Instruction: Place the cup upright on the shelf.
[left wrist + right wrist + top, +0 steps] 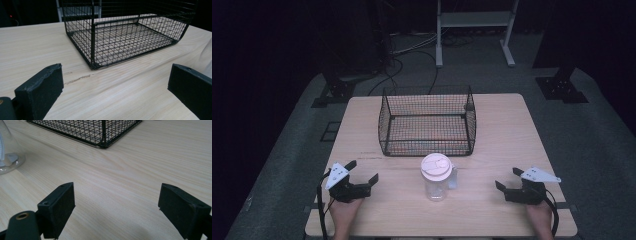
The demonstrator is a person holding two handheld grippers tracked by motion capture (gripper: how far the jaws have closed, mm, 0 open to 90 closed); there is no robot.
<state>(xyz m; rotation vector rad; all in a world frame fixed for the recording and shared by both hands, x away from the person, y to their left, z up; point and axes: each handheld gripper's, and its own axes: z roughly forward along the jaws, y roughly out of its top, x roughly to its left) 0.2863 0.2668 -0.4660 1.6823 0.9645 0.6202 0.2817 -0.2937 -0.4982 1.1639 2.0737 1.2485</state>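
High view is showing the left tool (361, 171) and right tool (507, 179) resting near the worktop's (507, 125) front edge, each with jaws spread apart and gripping nothing. Between them, well clear of both, a lidded clear jar (436, 177) is standing upright. Just beyond it, a wire basket (427, 121) is sitting, with bare wood lying open on either side.

Pale wood-grain tabletop (507, 130) — black grid-mesh basket (427, 120), clear jug (437, 182) with a white lid — black tongs (361, 171), both pairs.
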